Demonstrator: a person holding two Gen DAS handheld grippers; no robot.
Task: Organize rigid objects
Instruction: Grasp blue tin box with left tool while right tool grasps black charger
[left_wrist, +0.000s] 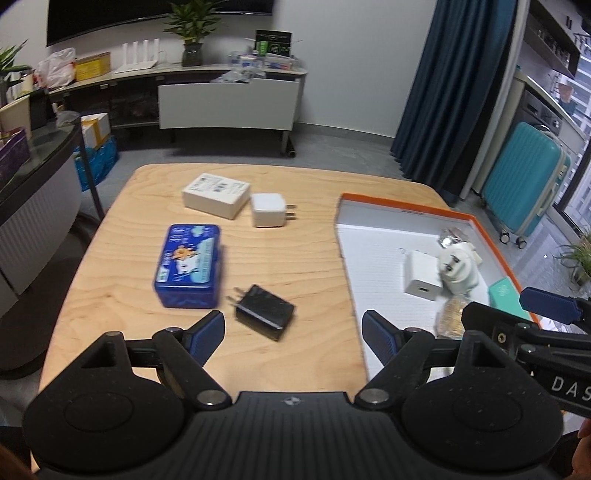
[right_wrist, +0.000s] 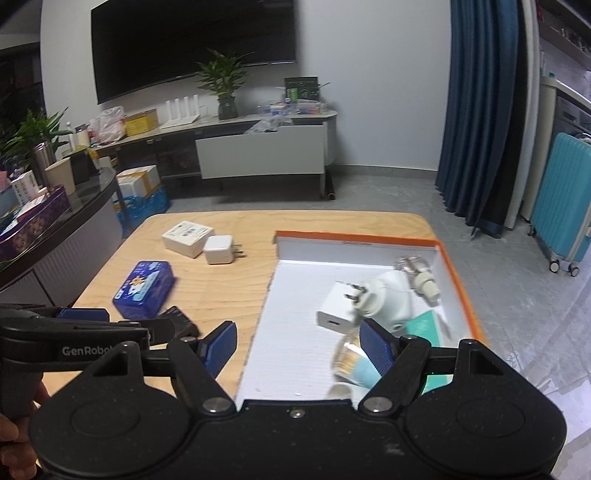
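black charger (left_wrist: 265, 312) flat on table | blue tin (left_wrist: 189, 266) beside it

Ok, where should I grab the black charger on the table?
Probably across the black charger's two long flat sides, coming down from above with the open left gripper nearest it. It lies flat on the table, prongs pointing up-left toward the blue tin, so stay off that end.

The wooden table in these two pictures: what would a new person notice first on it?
Probably the orange-rimmed tray on the table's right side, holding white chargers and small items. Next, the bright blue tin lying left of centre, with a black charger just in front of the open left gripper. A white box and white plug adapter lie side by side farther back.
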